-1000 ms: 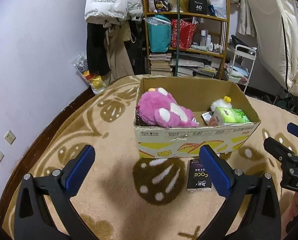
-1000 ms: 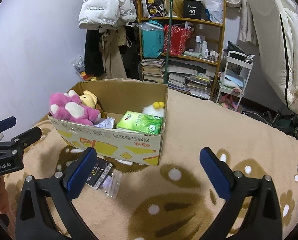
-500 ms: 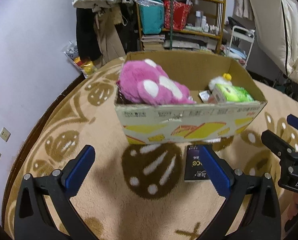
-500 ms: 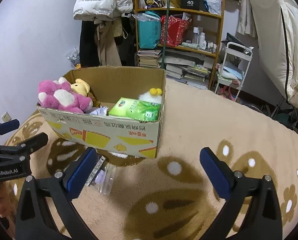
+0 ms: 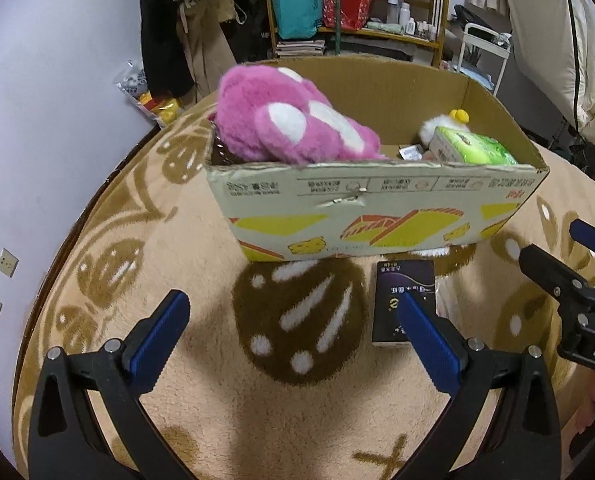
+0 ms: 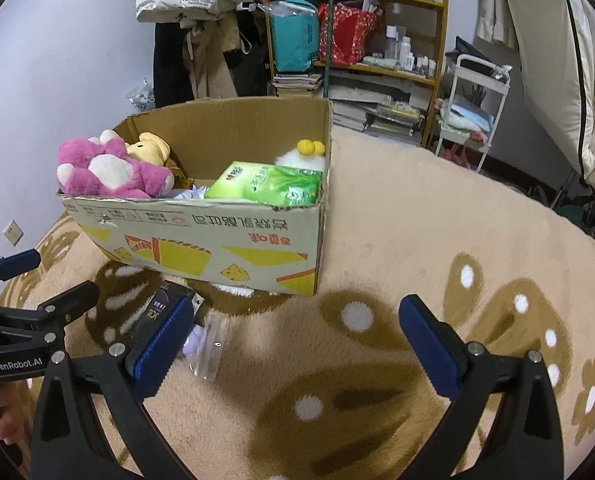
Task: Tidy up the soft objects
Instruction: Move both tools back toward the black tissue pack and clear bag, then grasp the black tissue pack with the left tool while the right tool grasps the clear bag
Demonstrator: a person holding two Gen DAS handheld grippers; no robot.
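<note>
Currently both grippers hover low over the patterned rug (image 5: 145, 208), jaws spread wide and holding nothing: the left gripper (image 5: 293, 332) in the lower middle of its frame, the right gripper (image 6: 293, 332) likewise. The cardboard box (image 5: 377, 204) sits at frame centre, already holding a pink plush toy (image 5: 289, 128), a yellow plush (image 6: 151, 146), a white-and-yellow plush (image 6: 303, 156) and a green tissue pack (image 6: 269, 182). Just in front of the box lie a dark flat packet (image 5: 403, 300) and a clear plastic bag (image 6: 209, 346). Probably the next pick is one of these loose items; approach the bag from above, pinch a bunched fold rather than a flat edge, and lift clear of the box wall before releasing.
</note>
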